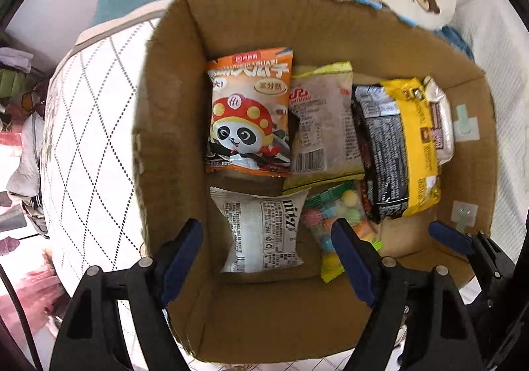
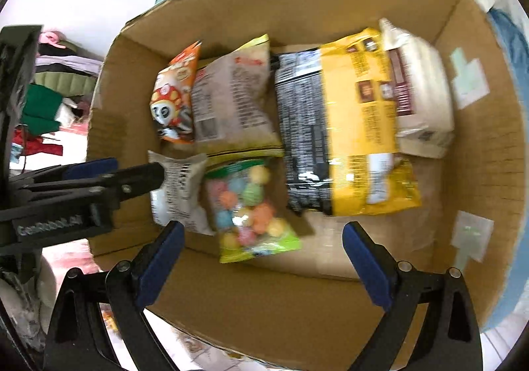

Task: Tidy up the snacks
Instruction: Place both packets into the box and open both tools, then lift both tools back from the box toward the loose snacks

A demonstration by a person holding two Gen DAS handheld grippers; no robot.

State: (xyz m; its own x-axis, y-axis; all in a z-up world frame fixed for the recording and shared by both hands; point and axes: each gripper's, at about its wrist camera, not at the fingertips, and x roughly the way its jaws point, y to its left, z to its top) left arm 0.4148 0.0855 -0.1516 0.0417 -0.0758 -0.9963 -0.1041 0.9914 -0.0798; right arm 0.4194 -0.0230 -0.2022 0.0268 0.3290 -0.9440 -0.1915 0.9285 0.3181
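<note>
**Both grippers hovering open over the snack box**

You are holding the left gripper (image 1: 267,258) above the cardboard box (image 1: 258,24), its fingers (image 1: 352,258) spread wide and gripping nothing. Your right gripper (image 2: 264,262) is hanging over the same box, fingers wide and empty too. Inside, the orange panda packet (image 1: 249,113) is lying beside the pale yellow-edged packet (image 1: 322,123), with the black-and-yellow bag (image 1: 400,149) further right, resting partly over a silver packet (image 1: 441,116). Nearer you, the white packet (image 1: 264,232) is sitting next to the bag of pastel candy balls (image 2: 248,205). The box is resting on a quilted bed (image 1: 89,126).
</note>
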